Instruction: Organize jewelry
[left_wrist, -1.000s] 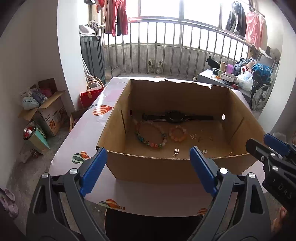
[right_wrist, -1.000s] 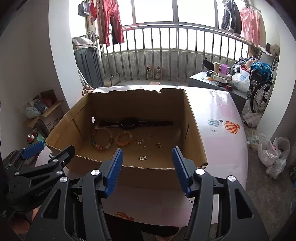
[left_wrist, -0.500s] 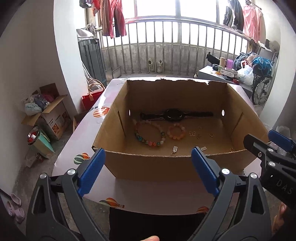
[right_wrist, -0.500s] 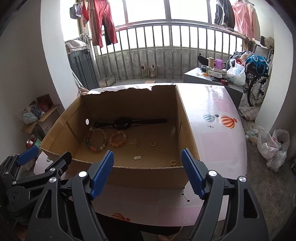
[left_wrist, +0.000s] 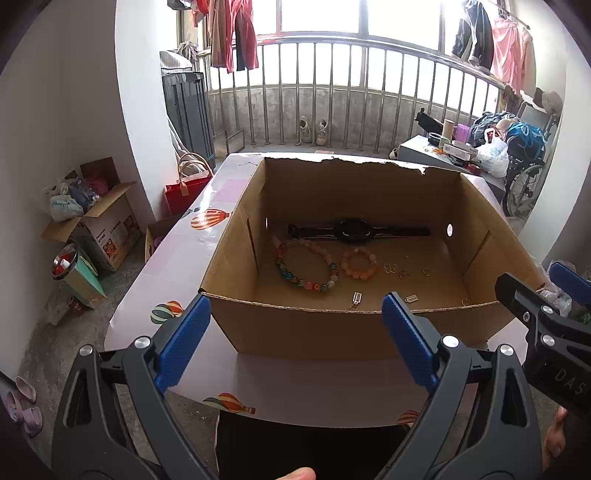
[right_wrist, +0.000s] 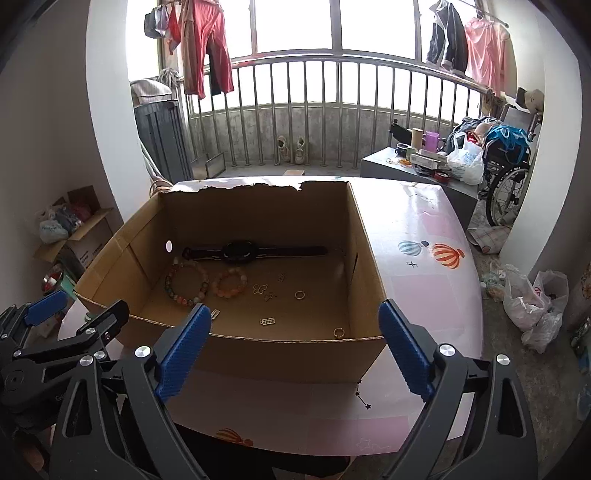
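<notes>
An open cardboard box (left_wrist: 317, 328) (right_wrist: 280, 354) stands on a pink table. Inside lie a black watch (left_wrist: 354, 230) (right_wrist: 240, 252), a multicoloured bead bracelet (left_wrist: 304, 264) (right_wrist: 186, 282), an orange bead bracelet (left_wrist: 359, 263) (right_wrist: 231, 282), small gold earrings (left_wrist: 393, 268) (right_wrist: 263, 290), a gold ring (right_wrist: 300, 294), small charms (left_wrist: 355, 297) (right_wrist: 267, 321) and another ring (right_wrist: 339, 332). My left gripper (left_wrist: 295, 339) is open and empty in front of the box's near wall. My right gripper (right_wrist: 293, 347) is open and empty, also before the near wall.
The pink table (right_wrist: 417, 266) with balloon prints has bare surface right of the box. Cardboard boxes (left_wrist: 92, 221) and a tin sit on the floor at left. A side table with clutter (right_wrist: 417, 158), a wheelchair (right_wrist: 506, 177) and bags (right_wrist: 532, 299) stand at right. Railings are behind.
Both grippers have risen and pulled back a little, so more of the box floor shows. The right gripper's jaws have opened wider.
</notes>
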